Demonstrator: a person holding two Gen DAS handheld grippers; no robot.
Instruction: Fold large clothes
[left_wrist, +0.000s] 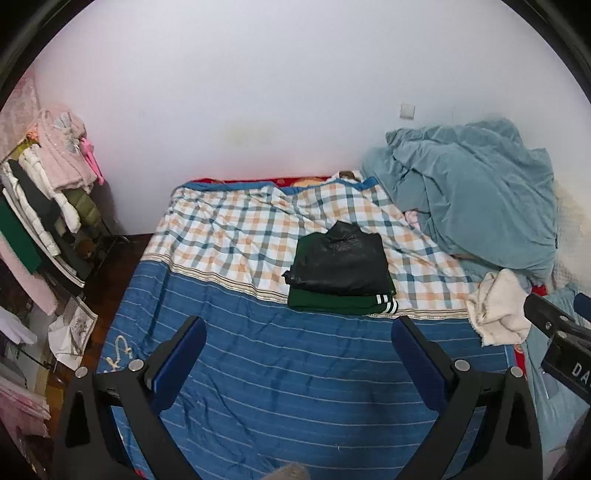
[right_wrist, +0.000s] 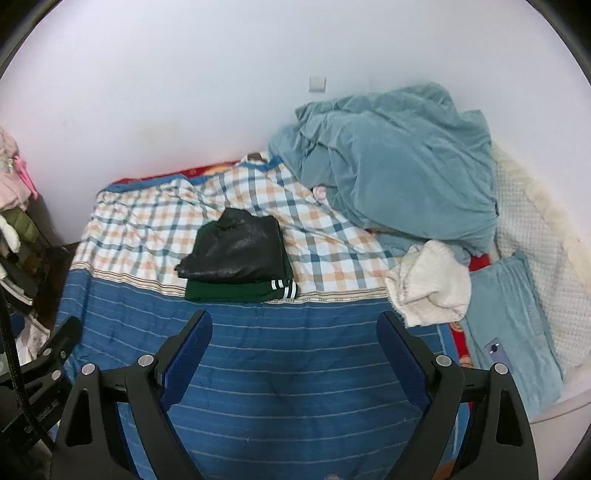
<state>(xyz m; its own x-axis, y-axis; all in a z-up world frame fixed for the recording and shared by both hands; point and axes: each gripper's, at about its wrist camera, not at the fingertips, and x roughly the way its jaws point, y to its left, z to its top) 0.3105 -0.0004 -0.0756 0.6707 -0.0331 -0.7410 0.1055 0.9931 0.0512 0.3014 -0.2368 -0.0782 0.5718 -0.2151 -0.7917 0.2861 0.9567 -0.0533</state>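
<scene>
Grippers hover above the near, blue striped end of the bed cover (left_wrist: 295, 369): the left gripper (left_wrist: 299, 328) and the right gripper (right_wrist: 294, 323) both stand wide apart with nothing between their fingers. Beyond them, where the stripes meet the checked part, a folded black jacket (right_wrist: 236, 247) lies on top of a folded green garment (right_wrist: 236, 290). To the right sits a crumpled white cloth (right_wrist: 432, 284), and farther back a heaped teal blanket (right_wrist: 399, 166) rests against the wall.

2 folded garments (left_wrist: 341, 273), 1 cream towel (left_wrist: 498, 310), 1 blue-grey blanket (left_wrist: 476, 192), 2 hand-held grippers (left_wrist: 299, 328)
</scene>
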